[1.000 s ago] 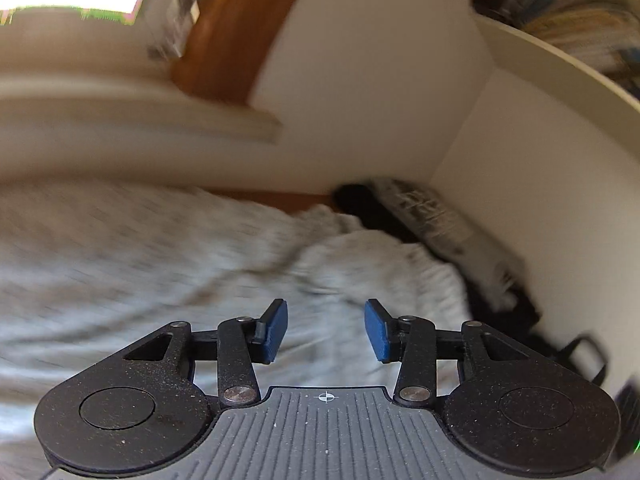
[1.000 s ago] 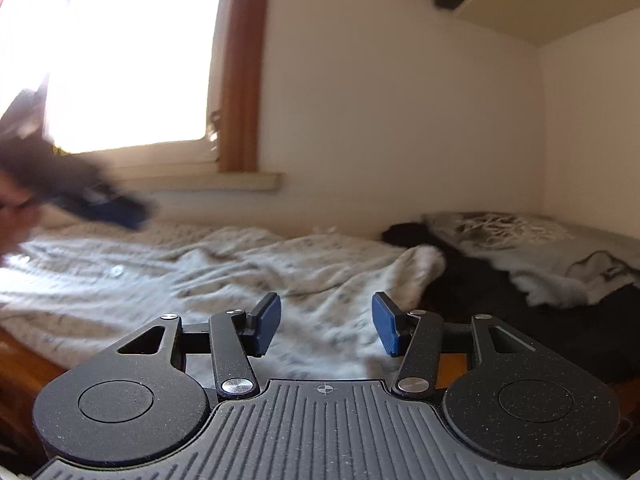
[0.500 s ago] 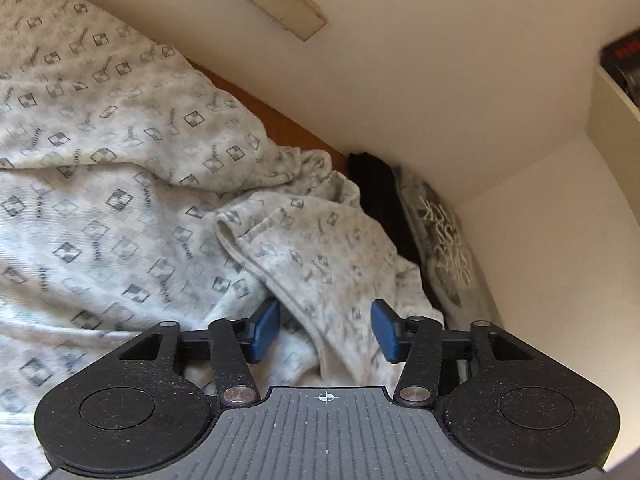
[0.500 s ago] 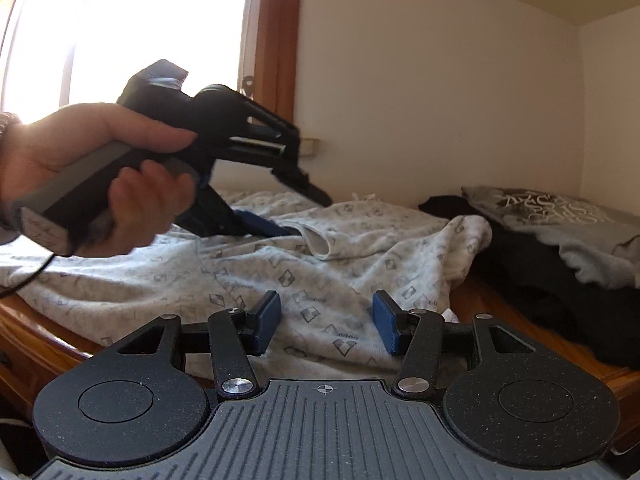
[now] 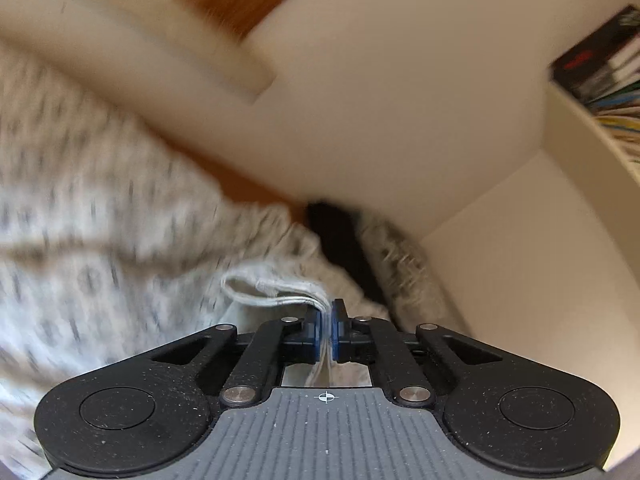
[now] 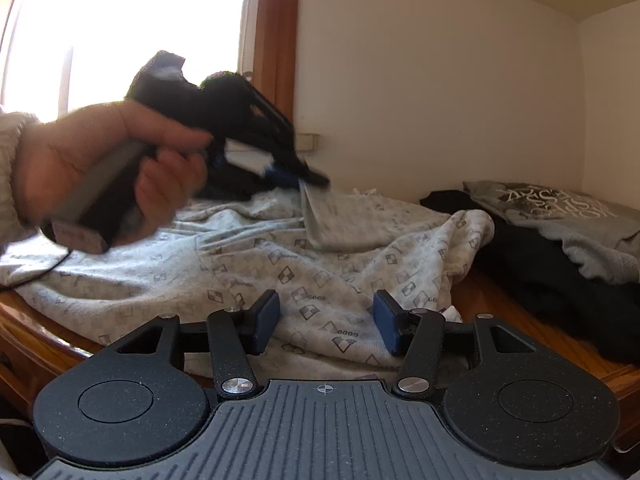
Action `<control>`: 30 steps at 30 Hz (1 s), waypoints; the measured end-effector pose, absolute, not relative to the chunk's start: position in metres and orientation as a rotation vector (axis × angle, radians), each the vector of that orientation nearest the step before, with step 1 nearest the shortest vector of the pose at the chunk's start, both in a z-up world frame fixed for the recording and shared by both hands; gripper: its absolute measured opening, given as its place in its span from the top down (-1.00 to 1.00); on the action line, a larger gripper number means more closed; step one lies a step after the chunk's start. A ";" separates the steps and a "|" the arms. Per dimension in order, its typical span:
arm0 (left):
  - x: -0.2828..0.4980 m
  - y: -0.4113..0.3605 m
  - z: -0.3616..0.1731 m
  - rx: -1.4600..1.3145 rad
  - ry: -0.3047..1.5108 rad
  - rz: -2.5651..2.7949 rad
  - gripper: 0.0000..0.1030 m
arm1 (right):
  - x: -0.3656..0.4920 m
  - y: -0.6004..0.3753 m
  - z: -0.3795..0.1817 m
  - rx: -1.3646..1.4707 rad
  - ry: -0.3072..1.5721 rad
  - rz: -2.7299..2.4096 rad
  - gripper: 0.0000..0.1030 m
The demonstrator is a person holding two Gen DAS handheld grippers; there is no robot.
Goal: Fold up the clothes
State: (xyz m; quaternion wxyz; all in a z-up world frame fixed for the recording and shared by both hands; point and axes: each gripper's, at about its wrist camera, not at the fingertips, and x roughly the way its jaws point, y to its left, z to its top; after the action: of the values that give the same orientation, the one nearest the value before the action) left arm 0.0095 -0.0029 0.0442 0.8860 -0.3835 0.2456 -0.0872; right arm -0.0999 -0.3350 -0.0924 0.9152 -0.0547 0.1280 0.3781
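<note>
Pale grey pyjama-style garment with a small diamond-check print (image 6: 304,264) is spread rumpled over the glossy wooden tabletop (image 6: 532,320), filling the left and middle. Left gripper (image 5: 329,330) has its blue pads pinched tight on a hemmed edge of that fabric, lifting a flap further back. Right gripper (image 6: 326,322) hovers at the near edge, jaws spread apart with nothing between them, cloth just underneath. Off to the right sit a black garment (image 6: 560,280) and a folded grey printed shirt (image 6: 560,216), by the wall.

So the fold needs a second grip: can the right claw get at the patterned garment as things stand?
Probably yes: the right claw stands open just above the patterned garment, with nothing between them.
</note>
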 end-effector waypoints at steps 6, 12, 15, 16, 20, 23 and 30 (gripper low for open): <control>-0.037 0.035 0.101 -0.788 0.412 -0.253 0.92 | -0.098 -0.335 -0.085 -0.121 0.297 0.783 -0.03; -0.115 0.100 0.156 -0.739 0.320 -0.282 0.92 | -0.094 -0.342 -0.081 -0.089 0.310 0.797 -0.03; -0.162 0.137 0.174 -0.695 0.295 -0.240 0.92 | -0.095 -0.341 -0.079 -0.102 0.305 0.795 -0.03; -0.177 0.148 0.178 -0.687 0.293 -0.228 0.92 | -0.096 -0.339 -0.078 -0.104 0.302 0.800 -0.03; -0.238 0.189 0.181 -0.676 0.292 -0.153 0.92 | -0.106 -0.333 -0.071 -0.123 0.272 0.830 -0.03; -0.281 0.217 0.180 -0.691 0.285 -0.095 0.92 | -0.115 -0.333 -0.065 -0.122 0.250 0.858 -0.03; -0.332 0.246 0.141 -0.738 0.322 -0.043 0.92 | -0.125 -0.331 -0.068 -0.229 0.258 0.856 -0.03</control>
State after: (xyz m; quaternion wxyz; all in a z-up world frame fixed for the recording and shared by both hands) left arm -0.3325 0.2456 0.1412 0.9198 -0.3592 0.1568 -0.0209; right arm -0.1246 -0.3311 -0.0685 0.8955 -0.1105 0.1244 0.4129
